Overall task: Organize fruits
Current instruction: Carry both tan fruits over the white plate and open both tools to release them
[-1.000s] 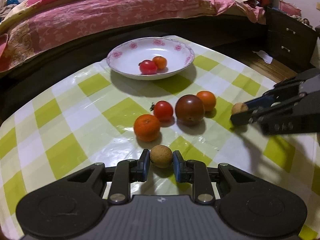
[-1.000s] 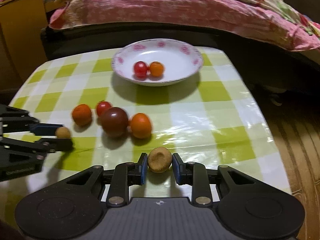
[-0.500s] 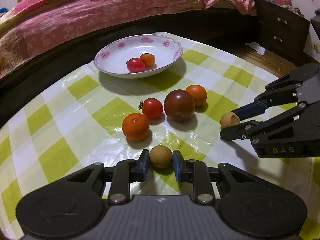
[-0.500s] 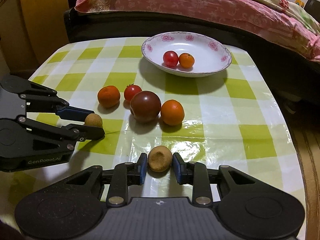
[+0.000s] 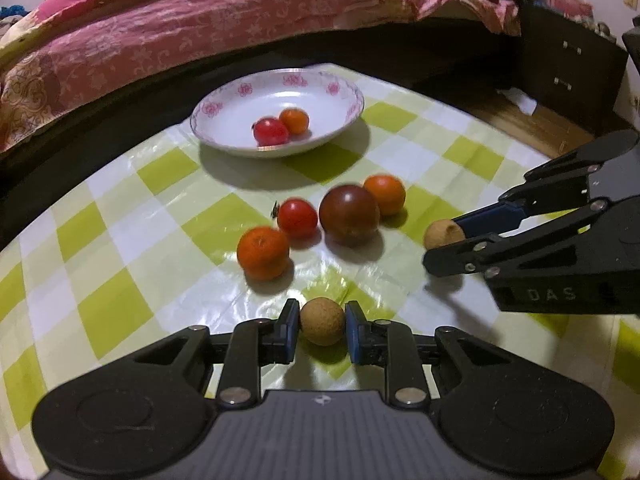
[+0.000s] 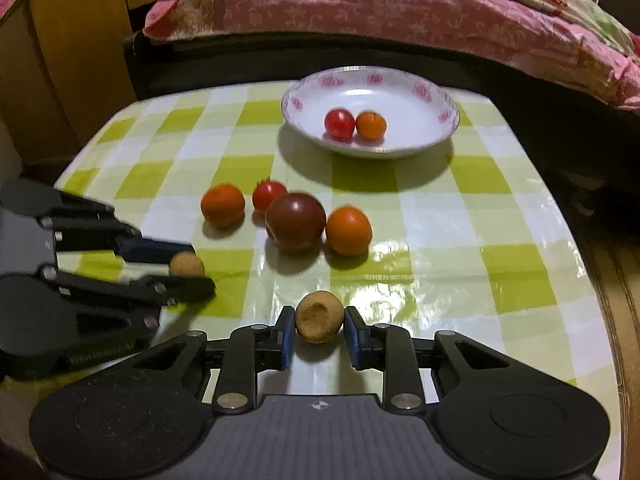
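Note:
My left gripper point(image 5: 322, 326) is shut on a small round tan fruit point(image 5: 322, 321), held just above the table. My right gripper point(image 6: 319, 330) is shut on a second tan fruit point(image 6: 319, 316) with a dented top. Each gripper shows in the other's view: the right one point(image 5: 444, 246) and the left one point(image 6: 188, 270). A white bowl with pink flowers point(image 5: 224, 104) at the far side holds a red tomato point(image 5: 270, 131) and a small orange point(image 5: 294, 121). On the cloth lie an orange point(image 5: 262, 253), a red tomato point(image 5: 297, 218), a dark tomato point(image 5: 349, 214) and another orange point(image 5: 385, 194).
The table point(image 5: 120, 240) has a green and white checked cloth. A bed with a pink cover point(image 5: 200, 20) runs along the far side. A dark drawer cabinet point(image 5: 568, 64) stands at the right. A wooden board point(image 6: 60, 60) stands at the left in the right wrist view.
Both grippers have risen and moved toward the bowl, each still holding its tan fruit. The loose fruits and the bowl have not moved.

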`<state>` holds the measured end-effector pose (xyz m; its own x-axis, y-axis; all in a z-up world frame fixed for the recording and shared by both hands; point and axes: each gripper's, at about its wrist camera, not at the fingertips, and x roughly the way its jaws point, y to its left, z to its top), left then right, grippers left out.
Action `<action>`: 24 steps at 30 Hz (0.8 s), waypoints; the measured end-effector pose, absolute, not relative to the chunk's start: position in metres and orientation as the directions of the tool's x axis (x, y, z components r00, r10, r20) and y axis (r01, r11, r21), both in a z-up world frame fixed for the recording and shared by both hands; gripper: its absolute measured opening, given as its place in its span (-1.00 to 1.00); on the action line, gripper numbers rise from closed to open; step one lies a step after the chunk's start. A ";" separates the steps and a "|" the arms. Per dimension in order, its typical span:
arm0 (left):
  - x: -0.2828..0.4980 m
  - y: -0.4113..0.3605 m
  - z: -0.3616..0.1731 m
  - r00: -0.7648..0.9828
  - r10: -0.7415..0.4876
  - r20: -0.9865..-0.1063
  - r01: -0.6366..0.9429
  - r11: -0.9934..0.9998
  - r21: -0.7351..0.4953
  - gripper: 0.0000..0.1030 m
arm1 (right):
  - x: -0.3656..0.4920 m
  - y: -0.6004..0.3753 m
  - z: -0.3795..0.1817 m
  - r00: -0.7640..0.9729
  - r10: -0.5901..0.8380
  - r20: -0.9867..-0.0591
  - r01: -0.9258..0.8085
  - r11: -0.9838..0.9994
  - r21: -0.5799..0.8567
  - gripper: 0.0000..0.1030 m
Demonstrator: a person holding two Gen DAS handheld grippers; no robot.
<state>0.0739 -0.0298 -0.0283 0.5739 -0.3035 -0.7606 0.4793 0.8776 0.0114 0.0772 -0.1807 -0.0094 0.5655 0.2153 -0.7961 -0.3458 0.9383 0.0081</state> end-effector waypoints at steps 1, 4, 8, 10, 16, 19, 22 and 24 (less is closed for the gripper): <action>0.075 -0.030 -0.025 0.581 -0.310 -0.753 0.480 0.877 0.009 -0.37 | 0.078 -0.180 -0.007 0.573 0.218 -0.790 -0.344 0.939 0.010 -0.58; 0.081 -0.032 -0.016 0.597 -0.330 -0.731 0.481 0.877 -0.003 -0.37 | 0.082 -0.178 0.000 0.590 0.219 -0.777 -0.338 0.941 0.008 -0.58; 0.097 -0.035 -0.007 0.622 -0.336 -0.707 0.479 0.878 0.003 -0.37 | 0.096 -0.178 0.010 0.601 0.231 -0.765 -0.329 0.944 0.026 -0.58; 0.107 -0.035 -0.004 0.628 -0.340 -0.701 0.471 0.882 -0.007 -0.37 | 0.105 -0.175 0.015 0.619 0.223 -0.753 -0.329 0.944 0.010 -0.58; 0.145 -0.040 0.003 0.658 -0.331 -0.676 0.449 0.894 -0.001 -0.37 | 0.139 -0.174 0.023 0.662 0.206 -0.720 -0.299 0.954 -0.002 -0.58; 0.162 -0.041 0.003 0.670 -0.320 -0.670 0.438 0.899 0.008 -0.37 | 0.155 -0.175 0.022 0.675 0.203 -0.709 -0.298 0.955 -0.010 -0.58; 0.175 -0.042 0.001 0.678 -0.310 -0.667 0.429 0.903 0.016 -0.37 | 0.174 -0.174 0.018 0.683 0.197 -0.703 -0.297 0.955 -0.021 -0.57; 0.182 -0.044 -0.001 0.684 -0.302 -0.664 0.429 0.903 0.031 -0.37 | 0.183 -0.174 0.016 0.684 0.193 -0.704 -0.295 0.955 -0.024 -0.58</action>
<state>0.1822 -0.0440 -0.0010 0.6843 -0.3024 -0.6636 0.4290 0.9028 0.0310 0.1827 -0.1744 0.0157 0.6835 0.1934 -0.7038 -0.2952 0.9551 -0.0241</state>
